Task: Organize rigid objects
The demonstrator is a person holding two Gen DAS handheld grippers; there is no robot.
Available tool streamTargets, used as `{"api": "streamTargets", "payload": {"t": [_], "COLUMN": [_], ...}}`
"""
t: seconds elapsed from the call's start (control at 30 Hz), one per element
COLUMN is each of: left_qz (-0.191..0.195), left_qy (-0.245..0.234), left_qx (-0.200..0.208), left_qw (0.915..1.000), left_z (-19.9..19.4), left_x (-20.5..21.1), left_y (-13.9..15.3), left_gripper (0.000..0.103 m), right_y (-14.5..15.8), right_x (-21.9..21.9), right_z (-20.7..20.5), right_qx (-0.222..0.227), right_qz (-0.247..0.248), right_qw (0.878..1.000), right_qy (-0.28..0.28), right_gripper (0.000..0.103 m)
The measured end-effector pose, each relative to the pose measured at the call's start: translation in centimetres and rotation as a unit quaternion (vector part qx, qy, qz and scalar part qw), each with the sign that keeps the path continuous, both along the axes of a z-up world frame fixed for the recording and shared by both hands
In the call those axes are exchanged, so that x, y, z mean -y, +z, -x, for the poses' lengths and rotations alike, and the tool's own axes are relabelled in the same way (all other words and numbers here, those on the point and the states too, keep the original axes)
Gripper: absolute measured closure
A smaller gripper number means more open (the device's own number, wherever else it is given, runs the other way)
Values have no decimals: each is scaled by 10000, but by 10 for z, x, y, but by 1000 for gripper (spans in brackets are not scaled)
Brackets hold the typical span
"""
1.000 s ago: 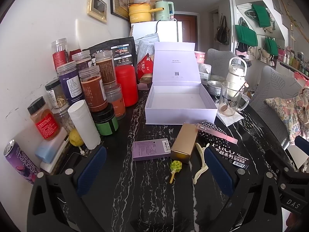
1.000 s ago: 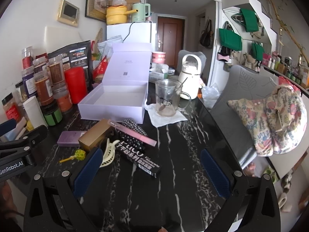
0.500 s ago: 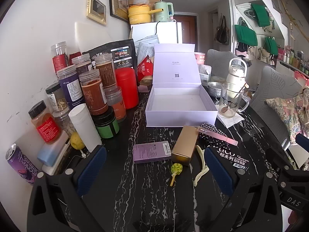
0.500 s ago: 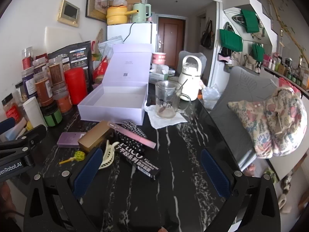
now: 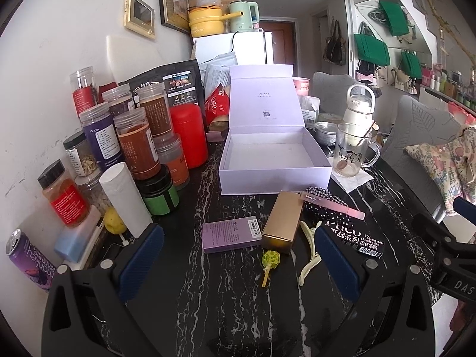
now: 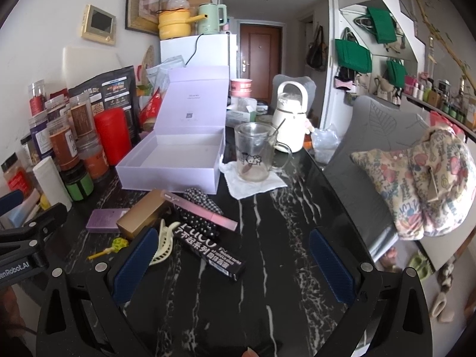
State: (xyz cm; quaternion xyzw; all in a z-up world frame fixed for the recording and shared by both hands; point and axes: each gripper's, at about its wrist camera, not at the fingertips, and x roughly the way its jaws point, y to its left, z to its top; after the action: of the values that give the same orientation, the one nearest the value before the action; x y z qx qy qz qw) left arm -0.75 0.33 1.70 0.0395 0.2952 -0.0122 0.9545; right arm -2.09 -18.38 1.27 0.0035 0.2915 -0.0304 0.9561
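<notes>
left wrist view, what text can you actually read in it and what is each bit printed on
"monkey" on the purple can.
"Cooker" on the yellow pot.
"DAS" on the right tool, which enters this view from the side.
"不起系列" on the black carton, under larger letters that are partly hidden.
Jar labels, the lilac box lid, the coffee bag and the barcodes: too small to read.

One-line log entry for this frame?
left gripper: open, empty | right gripper: open, empty | lavender box: lid up, empty | gold box, purple box, hair claw: loose on table
</notes>
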Motion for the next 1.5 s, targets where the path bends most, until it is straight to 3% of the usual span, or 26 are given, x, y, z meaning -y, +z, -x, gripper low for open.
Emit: {"api": "streamTargets", "payload": {"t": [0.5, 0.77, 0.9, 1.23, 1.5], "left_qz": [453, 413, 591, 277, 75], "left_qy": [-377, -627, -815, -1156, -1404], "left_qx": [-541, -706, -865, -857, -1185], "left_qw": [9968, 9947, 9911, 9892, 9829], "left_z": [-37, -64, -81, -111, -135], "left_x": [-22, -13, -11, 15, 35], "left_y": [-32, -45, -52, -66, -83], "left_gripper": [0, 0, 0, 0, 0], "right_y": [-17, -34, -40, -55, -68], "right_x": [-14, -17, -14, -3, 7], "right_z": [-17, -39, -51, -73, -86], "right_qx": [-130, -298, -353, -484, -651], "right_qz": [-278, -331, -377, -365, -334], "right_qw": [9975, 9952, 9941, 9941, 9938], "right_qy": [638, 876, 953, 901, 842], "right_gripper": [0, 0, 0, 0, 0]}}
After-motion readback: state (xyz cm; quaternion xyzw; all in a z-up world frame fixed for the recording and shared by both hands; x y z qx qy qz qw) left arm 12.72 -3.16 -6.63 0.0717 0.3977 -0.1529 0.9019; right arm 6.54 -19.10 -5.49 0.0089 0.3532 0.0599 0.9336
